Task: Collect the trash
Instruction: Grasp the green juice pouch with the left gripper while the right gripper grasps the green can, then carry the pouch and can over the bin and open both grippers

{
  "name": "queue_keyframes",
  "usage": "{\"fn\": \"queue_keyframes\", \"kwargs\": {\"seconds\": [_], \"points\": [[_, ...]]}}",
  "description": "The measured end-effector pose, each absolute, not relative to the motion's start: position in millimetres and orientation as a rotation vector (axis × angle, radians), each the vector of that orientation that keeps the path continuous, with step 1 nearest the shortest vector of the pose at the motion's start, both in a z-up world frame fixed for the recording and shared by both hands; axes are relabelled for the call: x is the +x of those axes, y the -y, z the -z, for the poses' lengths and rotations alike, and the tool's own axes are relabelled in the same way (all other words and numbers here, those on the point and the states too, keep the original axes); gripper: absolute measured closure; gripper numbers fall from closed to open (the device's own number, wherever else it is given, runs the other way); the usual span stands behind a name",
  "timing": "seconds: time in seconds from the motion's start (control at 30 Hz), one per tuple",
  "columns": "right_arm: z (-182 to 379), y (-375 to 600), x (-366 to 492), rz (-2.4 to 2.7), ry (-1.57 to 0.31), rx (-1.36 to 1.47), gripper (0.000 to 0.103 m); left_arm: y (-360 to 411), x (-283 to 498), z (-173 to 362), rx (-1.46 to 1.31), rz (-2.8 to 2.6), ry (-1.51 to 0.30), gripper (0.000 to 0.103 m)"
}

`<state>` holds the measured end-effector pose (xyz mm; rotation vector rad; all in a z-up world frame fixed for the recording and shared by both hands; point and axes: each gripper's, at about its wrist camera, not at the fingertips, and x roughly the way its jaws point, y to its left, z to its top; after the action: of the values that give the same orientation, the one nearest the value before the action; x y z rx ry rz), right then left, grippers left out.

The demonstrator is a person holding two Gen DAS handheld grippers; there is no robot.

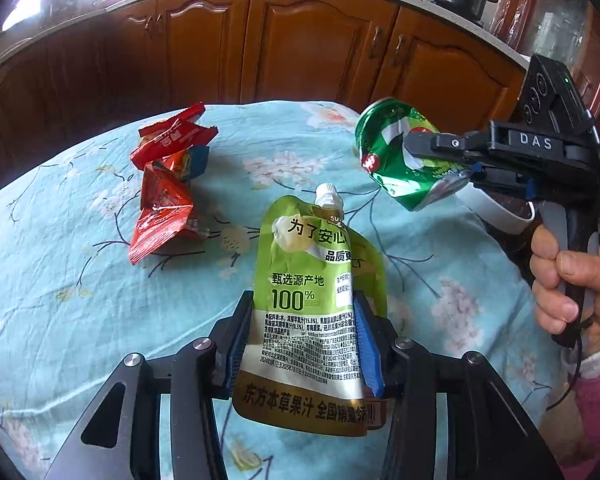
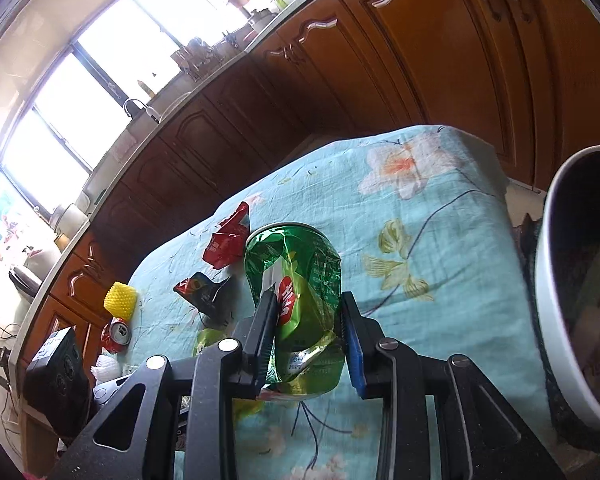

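**Bin bearing relative to the two loaded grippers**

Bin sits at 3 o'clock in the right wrist view, off the table edge, white rim up and mouth open; some waste shows inside. This bearing governs the coming move.

Right gripper: jaws pinch the crushed green can across its dented waist. The can's long axis runs along the fingers, toward 12 o'clock, with its circular end pointing away from the camera. The can is clear of the tablecloth.

Left gripper: jaws pinch the green juice pouch by its lower half. The pouch's long axis points to 12 o'clock, spout end farthest from the jaws. Whether the pouch is off the cloth cannot be determined.

Judgement: the right gripper is the nearer to the bin and likely unloads first, by travel toward 3 o'clock. The bin does not appear in the left wrist view.

Red wrappers lie on the cloth at 10 o'clock of the left gripper, uncollected.
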<state>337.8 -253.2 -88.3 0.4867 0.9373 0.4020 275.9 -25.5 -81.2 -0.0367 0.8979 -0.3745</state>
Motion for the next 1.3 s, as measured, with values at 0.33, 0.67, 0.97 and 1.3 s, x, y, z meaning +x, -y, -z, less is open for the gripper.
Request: {"fn": "queue_keyframes", "kwargs": {"seconds": [0.33,0.67,0.97,1.3], "points": [[75.3,310.2,272.1,-0.279,-0.881,0.498,0.071,62.7,259.8,55.7,-0.076,0.413,-0.839,0.059],[64.4,365.3,232.3,-0.165,-0.832,0.515,0.071,113.3,268.7,48.0,-0.052,0.479,-0.826,0.059],[57.1,400.7,220.0,-0.083,-0.795,0.509,0.071,150.0,286.3,44.0,-0.023,0.514,-0.821,0.059],[52.3,422.8,222.3,-0.035,-0.77,0.5,0.071,174.7,305.9,43.8,-0.008,0.531,-0.818,0.059]]}}
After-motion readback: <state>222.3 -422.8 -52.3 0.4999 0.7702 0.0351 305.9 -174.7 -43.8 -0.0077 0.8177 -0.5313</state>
